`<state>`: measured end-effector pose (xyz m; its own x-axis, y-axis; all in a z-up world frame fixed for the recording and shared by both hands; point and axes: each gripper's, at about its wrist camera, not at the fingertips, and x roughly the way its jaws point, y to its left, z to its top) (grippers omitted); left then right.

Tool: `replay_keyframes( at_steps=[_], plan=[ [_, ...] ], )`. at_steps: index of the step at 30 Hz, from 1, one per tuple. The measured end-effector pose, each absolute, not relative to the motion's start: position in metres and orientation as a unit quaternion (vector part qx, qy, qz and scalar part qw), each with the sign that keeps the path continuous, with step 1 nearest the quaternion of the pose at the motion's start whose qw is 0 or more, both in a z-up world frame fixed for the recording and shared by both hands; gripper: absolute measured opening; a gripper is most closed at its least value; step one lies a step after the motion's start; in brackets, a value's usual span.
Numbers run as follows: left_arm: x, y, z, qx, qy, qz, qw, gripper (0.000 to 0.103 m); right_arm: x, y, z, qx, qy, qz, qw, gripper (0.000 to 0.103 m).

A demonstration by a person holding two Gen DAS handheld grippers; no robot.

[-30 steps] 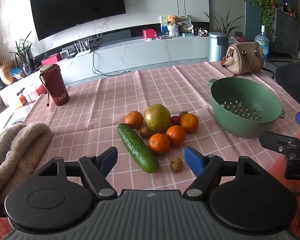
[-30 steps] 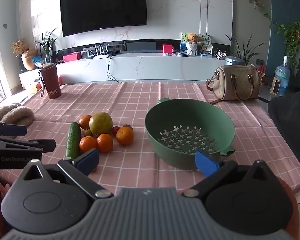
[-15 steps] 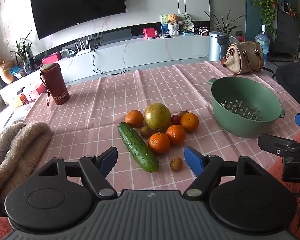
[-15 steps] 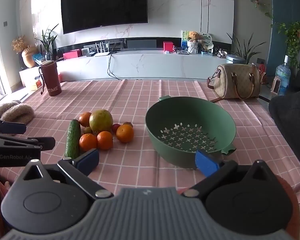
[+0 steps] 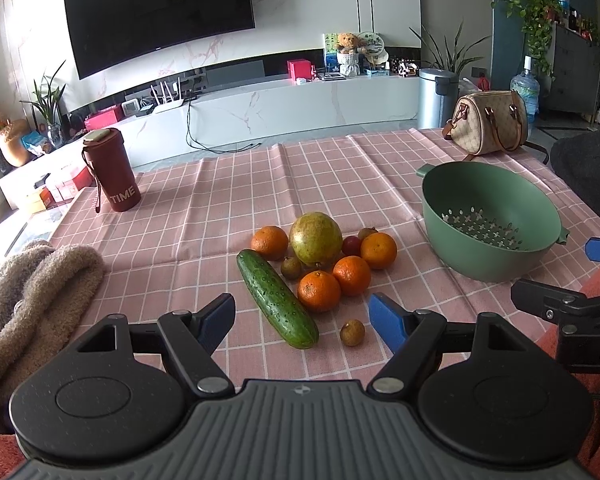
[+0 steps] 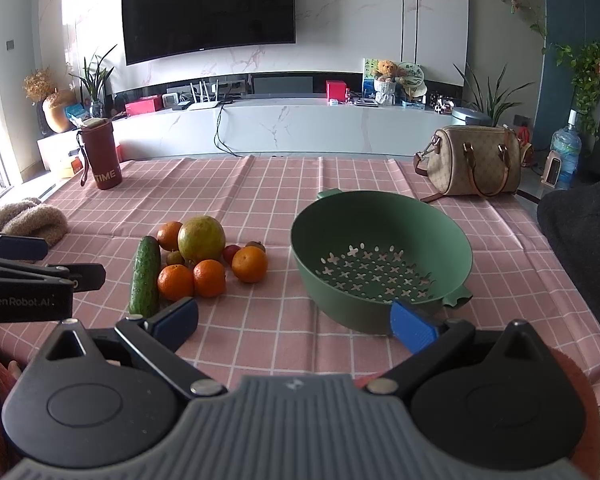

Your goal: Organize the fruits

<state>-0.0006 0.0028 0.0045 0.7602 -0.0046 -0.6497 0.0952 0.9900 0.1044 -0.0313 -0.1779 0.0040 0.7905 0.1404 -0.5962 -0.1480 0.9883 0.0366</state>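
A pile of fruit lies on the pink checked tablecloth: several oranges (image 5: pixel 318 290), a large green-yellow fruit (image 5: pixel 315 237), a cucumber (image 5: pixel 275 297), a red plum (image 5: pixel 351 245) and small brown fruits (image 5: pixel 352 333). The pile also shows in the right wrist view (image 6: pixel 202 258). A green colander (image 5: pixel 490 226), empty, stands right of the pile; it also shows in the right wrist view (image 6: pixel 380 260). My left gripper (image 5: pixel 302 320) is open and empty, just short of the cucumber's near end. My right gripper (image 6: pixel 294 318) is open and empty, in front of the colander.
A dark red "TIME" tumbler (image 5: pixel 112 170) stands at the far left of the table. A beige handbag (image 5: pixel 488 122) sits at the far right corner. A fuzzy brown cloth (image 5: pixel 32 292) lies at the left edge. Something dark (image 6: pixel 580 232) lies at the right edge.
Both grippers have eased slightly forward toward the table; the fruit and colander have not moved. Both stay open.
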Motion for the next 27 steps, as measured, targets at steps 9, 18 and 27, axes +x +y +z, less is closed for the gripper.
replay_keyframes(
  at_steps=[9, 18, 27],
  plan=[
    [-0.0009, 0.0031, 0.0045, 0.066, 0.345, -0.026, 0.936, 0.09, -0.0316, -0.1786, 0.0042, -0.005, 0.316, 0.076, 0.946, 0.098],
    [-0.0008, 0.0037, 0.0066, 0.065, 0.346, -0.026, 0.936, 0.089, -0.032, -0.1783, 0.0047, -0.006, 0.317, 0.076, 0.945, 0.098],
    [-0.0006, 0.0043, 0.0059, 0.063, 0.349, -0.025, 0.935, 0.089, -0.0322, -0.1784, 0.0045, -0.005, 0.318, 0.076, 0.945, 0.098]
  ],
)
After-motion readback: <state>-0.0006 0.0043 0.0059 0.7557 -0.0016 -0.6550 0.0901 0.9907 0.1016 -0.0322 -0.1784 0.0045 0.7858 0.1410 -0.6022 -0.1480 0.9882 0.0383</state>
